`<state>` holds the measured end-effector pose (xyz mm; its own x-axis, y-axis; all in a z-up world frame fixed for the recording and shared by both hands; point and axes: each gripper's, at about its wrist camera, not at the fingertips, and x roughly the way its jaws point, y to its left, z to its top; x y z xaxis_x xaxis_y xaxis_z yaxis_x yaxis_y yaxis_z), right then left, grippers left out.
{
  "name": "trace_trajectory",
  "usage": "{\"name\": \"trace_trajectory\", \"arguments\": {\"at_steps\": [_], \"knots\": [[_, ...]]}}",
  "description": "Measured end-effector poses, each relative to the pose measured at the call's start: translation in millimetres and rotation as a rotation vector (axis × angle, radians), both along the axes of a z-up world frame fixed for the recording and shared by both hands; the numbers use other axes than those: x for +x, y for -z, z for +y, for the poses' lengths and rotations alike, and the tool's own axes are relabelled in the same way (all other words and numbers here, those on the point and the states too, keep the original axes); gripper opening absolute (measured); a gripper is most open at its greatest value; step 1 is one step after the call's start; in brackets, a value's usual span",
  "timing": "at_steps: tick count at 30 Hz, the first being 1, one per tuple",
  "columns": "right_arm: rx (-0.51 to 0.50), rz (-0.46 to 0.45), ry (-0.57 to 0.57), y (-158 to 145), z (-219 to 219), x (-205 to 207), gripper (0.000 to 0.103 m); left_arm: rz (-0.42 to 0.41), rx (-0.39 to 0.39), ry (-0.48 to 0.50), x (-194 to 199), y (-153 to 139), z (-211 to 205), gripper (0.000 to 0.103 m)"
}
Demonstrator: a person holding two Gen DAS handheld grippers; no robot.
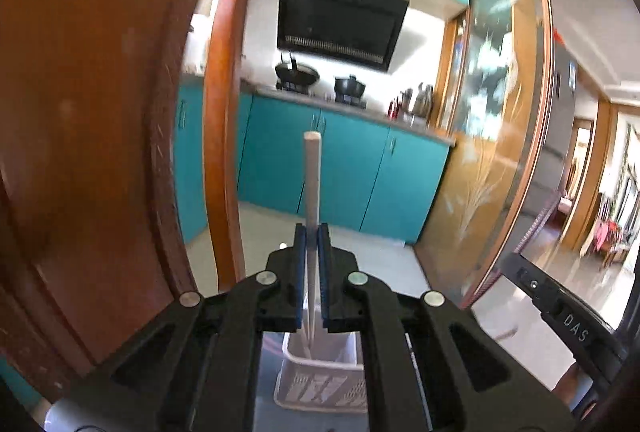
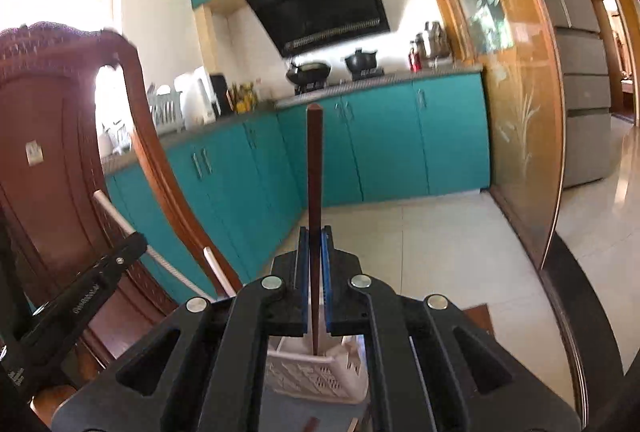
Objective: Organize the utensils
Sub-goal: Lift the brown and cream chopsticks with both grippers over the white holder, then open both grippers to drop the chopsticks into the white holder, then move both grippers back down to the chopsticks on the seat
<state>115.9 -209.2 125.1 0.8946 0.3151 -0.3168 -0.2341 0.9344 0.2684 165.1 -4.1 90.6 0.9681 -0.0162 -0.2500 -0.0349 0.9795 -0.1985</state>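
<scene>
Only left: white chopstick [image 1: 312, 184] | right: brown chopstick [image 2: 315, 192]

Left claw [image 1: 312, 232]: jaws drawn in to a narrow gap, blue pads [image 1: 301, 272] parallel and clamped on a pale stick [image 1: 312, 176] that stands upright between them. The claw points slightly below level, held centred in its own view.

Right claw [image 2: 315, 234]: jaws likewise drawn in, blue pads [image 2: 327, 272] pressing a dark brown stick [image 2: 315, 168] held upright. It also points slightly below level.

In the right wrist view the left claw's black body shows at the lower left edge; in the left wrist view the right claw's body shows at the lower right.
</scene>
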Motion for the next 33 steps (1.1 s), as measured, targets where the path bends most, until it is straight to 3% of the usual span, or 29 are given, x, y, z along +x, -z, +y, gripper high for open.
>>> {"name": "trace_trajectory", "arguments": {"at_steps": [7, 14, 18, 20, 23, 25, 27, 28, 31, 33], "knots": [[-0.09, 0.008, -0.007, 13.9, 13.4, -13.2, 0.007, 0.057, 0.029, -0.002, 6.2, 20.4, -2.9, 0.007], [-0.075, -0.04, 0.0, 1.4, -0.9, -33.8, 0.014, 0.067, 0.037, -0.001, -0.3, 28.7, -2.5, 0.008], [-0.057, -0.138, -0.017, -13.8, -16.5, -68.1, 0.019, 0.049, 0.056, 0.012, -12.7, 30.3, -3.1, 0.017], [-0.053, -0.203, -0.032, -16.1, -25.7, -90.3, 0.024, 0.031, 0.065, 0.015, -22.9, 31.5, -5.4, 0.027], [-0.085, -0.227, -0.086, 3.9, -33.9, -112.4, 0.03, -0.018, 0.074, -0.003, -44.0, 35.5, -6.5, 0.035], [-0.161, -0.127, -0.104, 36.2, -31.7, -109.2, 0.031, -0.028, 0.083, -0.012, -56.3, 41.8, -6.7, 0.038], [-0.237, 0.06, -0.133, 72.6, -25.0, -93.1, 0.031, 0.003, 0.091, 0.0, -63.3, 51.8, -8.1, 0.04], [-0.284, 0.209, -0.133, 96.8, -20.5, -78.8, 0.031, 0.024, 0.097, 0.004, -64.9, 56.7, -8.6, 0.042], [-0.367, 0.486, -0.128, 146.8, -14.4, -54.2, 0.031, 0.132, 0.138, 0.02, -61.2, 78.3, -14.9, 0.05], [-0.377, 0.588, -0.124, 164.8, -13.8, -45.3, 0.031, 0.231, 0.173, 0.02, -52.8, 94.5, -20.5, 0.052]]}}
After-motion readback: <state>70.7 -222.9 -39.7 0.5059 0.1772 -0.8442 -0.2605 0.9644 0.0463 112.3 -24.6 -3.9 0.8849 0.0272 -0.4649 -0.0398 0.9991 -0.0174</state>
